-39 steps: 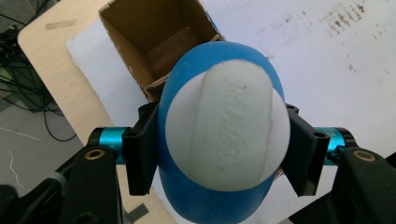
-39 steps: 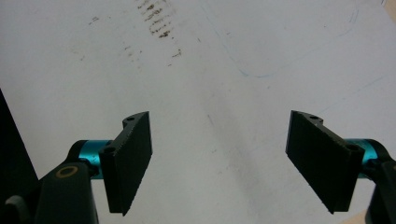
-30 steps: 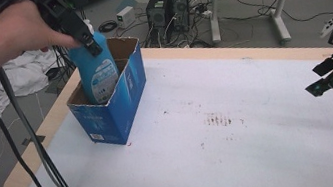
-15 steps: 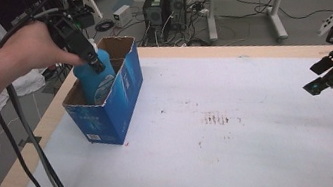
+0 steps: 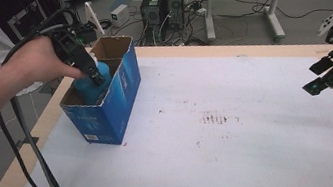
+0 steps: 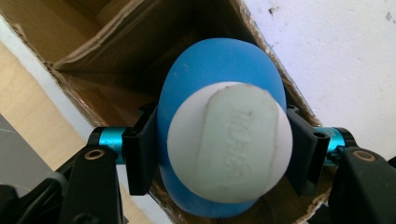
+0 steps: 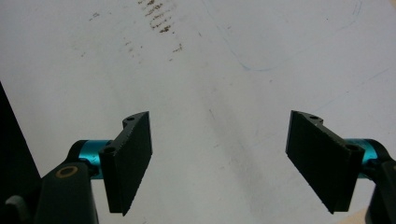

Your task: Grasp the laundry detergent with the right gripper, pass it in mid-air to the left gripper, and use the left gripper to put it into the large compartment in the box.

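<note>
Blue bottle (image 6: 219, 70) inside cardboard box (image 5: 118, 88)

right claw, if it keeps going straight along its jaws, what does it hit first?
Most likely the white table cover. The right claw is open with nothing between its jaws, pointing down at bare sheet near the brown stains. Depth is hard to judge.

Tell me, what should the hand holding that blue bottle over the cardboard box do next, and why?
Probably lower it a little further, then let go. The left gripper is shut on the blue bottle, which sits partly inside the blue cardboard box, its white cap above the rim. The right gripper hangs open over the table.
</note>
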